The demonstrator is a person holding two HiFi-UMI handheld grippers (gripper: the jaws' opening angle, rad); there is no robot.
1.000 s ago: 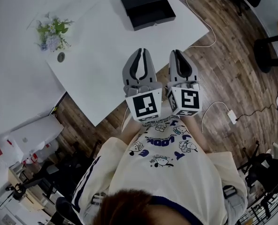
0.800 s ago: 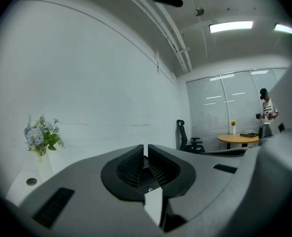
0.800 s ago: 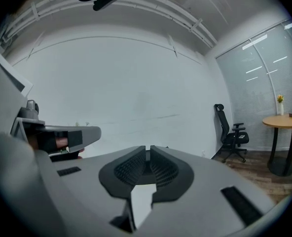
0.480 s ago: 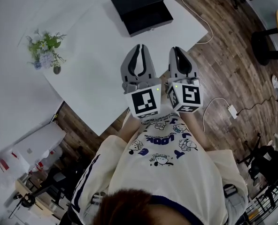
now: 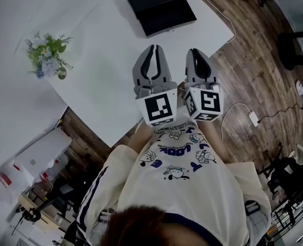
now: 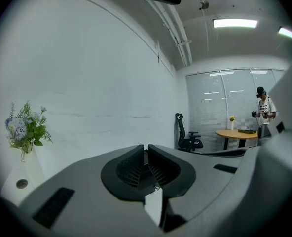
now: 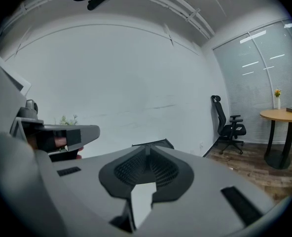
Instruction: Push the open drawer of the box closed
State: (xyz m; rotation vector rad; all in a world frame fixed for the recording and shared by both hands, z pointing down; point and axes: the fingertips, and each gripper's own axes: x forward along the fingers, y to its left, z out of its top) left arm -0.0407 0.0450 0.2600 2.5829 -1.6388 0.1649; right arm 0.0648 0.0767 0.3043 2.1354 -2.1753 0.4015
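Observation:
The black box (image 5: 159,6) lies at the far end of the white table (image 5: 100,81), its open drawer (image 5: 171,18) pulled out toward me. My left gripper (image 5: 152,49) and right gripper (image 5: 196,52) are held side by side near my chest, above the table's near corner, well short of the box. Both are shut with nothing between the jaws. In the left gripper view the left gripper (image 6: 146,148) shows pads pressed together. Just past the closed tips of the right gripper (image 7: 147,148), the right gripper view catches the top of the box (image 7: 153,143).
A small vase of flowers (image 5: 46,55) stands on the table's left side. A white cable (image 5: 228,29) and a charger (image 5: 253,118) lie on the wooden floor to the right. A black office chair (image 7: 229,125) and a round wooden table (image 7: 284,115) stand farther off.
The head view has shifted slightly, so the box and the flowers sit a little differently in the picture. Both grippers stay shut, side by side, in the same pose.

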